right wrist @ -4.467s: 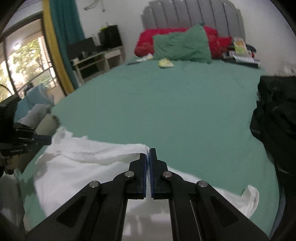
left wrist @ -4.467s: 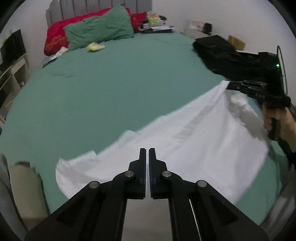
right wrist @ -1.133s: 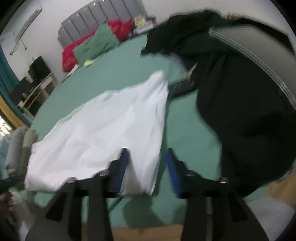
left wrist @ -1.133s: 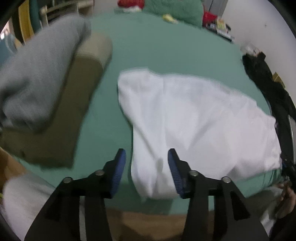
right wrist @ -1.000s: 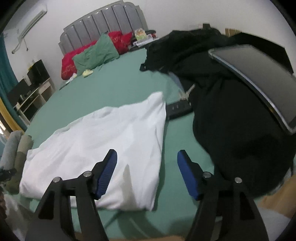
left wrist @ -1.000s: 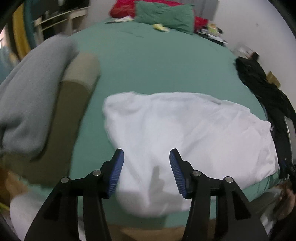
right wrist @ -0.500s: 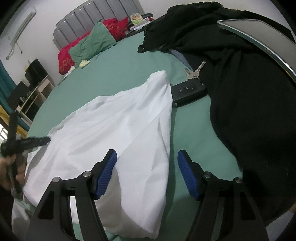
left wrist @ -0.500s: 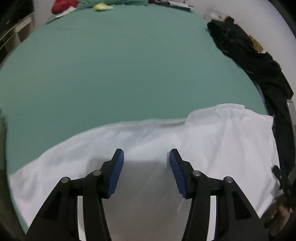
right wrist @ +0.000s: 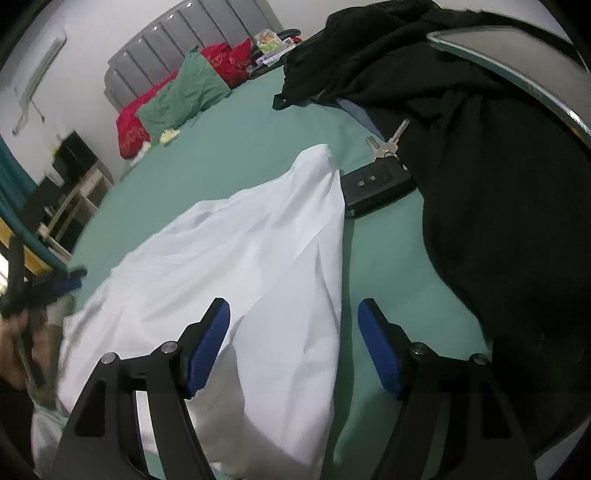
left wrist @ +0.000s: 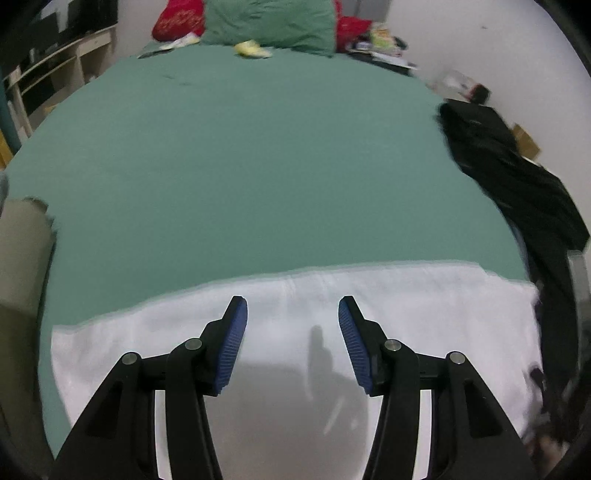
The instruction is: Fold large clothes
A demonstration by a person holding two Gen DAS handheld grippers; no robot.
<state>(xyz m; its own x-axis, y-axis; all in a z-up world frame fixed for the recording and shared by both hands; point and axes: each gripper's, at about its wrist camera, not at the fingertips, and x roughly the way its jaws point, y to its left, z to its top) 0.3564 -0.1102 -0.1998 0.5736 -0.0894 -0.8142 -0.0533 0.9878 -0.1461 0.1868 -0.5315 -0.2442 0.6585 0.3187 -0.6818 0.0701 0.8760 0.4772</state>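
A large white garment (left wrist: 295,317) lies folded in a wide band across the near edge of the green bed (left wrist: 258,166). My left gripper (left wrist: 291,314) is open and empty, hovering over the middle of the garment near its far edge. In the right wrist view the same garment (right wrist: 240,258) stretches from its pointed far corner toward me. My right gripper (right wrist: 293,314) is open and empty above the garment's near right end. The left gripper (right wrist: 44,284) shows blurred at the far left there.
Black clothes (right wrist: 498,184) are piled on the bed's right side, with a black car key fob (right wrist: 376,184) and keys (right wrist: 388,144) beside the garment's corner. Green and red pillows (left wrist: 266,18) lie at the headboard. Folded grey and tan items (left wrist: 18,280) sit at the left.
Both grippers, shut on the white garment 4.5 s ago, are open now. The left gripper has swung from the garment's left end to face straight up the bed over the garment's middle.
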